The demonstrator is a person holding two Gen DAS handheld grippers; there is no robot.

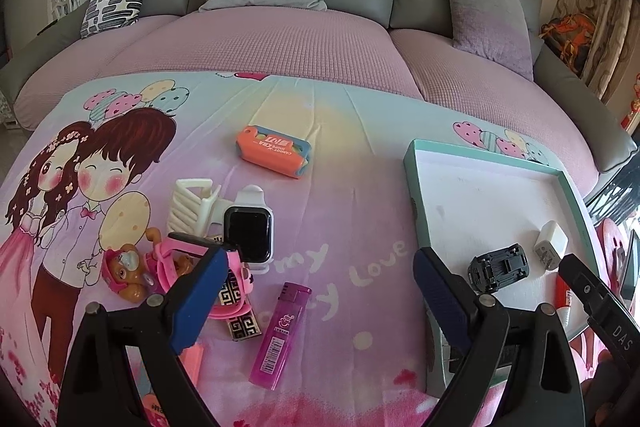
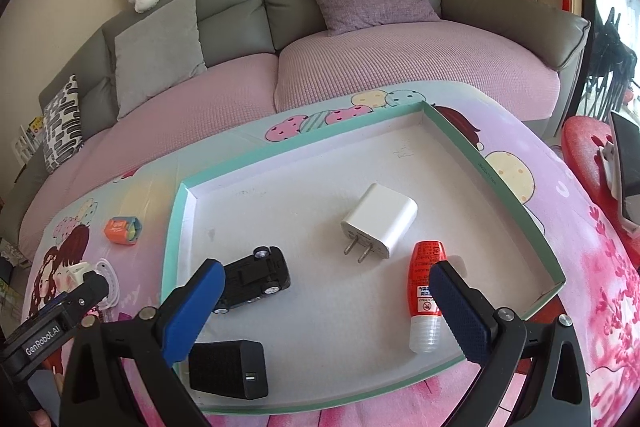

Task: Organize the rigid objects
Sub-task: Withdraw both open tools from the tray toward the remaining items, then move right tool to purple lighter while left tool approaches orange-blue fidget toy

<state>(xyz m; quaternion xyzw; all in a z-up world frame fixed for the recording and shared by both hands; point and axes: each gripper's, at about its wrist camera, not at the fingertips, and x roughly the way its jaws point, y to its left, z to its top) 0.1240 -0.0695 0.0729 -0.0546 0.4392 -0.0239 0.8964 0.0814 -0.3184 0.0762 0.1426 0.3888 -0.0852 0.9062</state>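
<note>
1. Left wrist view: at the far left of the cartoon-printed pink cloth-covered counter (image 1: pixel 352 211) a cluster of loose items is seen: a pink puppy figurine (image 1: pixel 128 273), a cream plastic claw hair clip (image 1: pixel 192 205), a white-strapped smartwatch with a black screen (image 1: pixel 249 229), a pink strap-like item (image 1: pixel 228 291) lying on a black-and-gold patterned flat piece (image 1: pixel 242 325), and a translucent purple lighter (image 1: pixel 280 335). Farther back lies an orange-and-teal rectangular case (image 1: pixel 274 151).
2. The left gripper (image 1: pixel 316 291) is held released, its blue-padded fingers (image 1: pixel 200 295) spread wide, nothing between them; the purple lighter lies between and just ahead of them, so it is judged the likeliest next pick.
3. For a clean pick, the fingers are best lowered across the lighter's narrow sides near its middle, kept clear of the patterned piece just beside it.
4. To the right, the teal-rimmed white shallow tray (image 2: pixel 178 227) already holds a black toy car (image 2: pixel 256 277), a black cube charger (image 2: pixel 228 369), a white wall plug adapter (image 2: pixel 382 221) and a red-labelled small bottle (image 2: pixel 426 291).
5. The right gripper (image 2: pixel 326 301) hovers over the tray, fingers parted and empty; the bare white area behind the adapter is judged the best drop spot.
</note>
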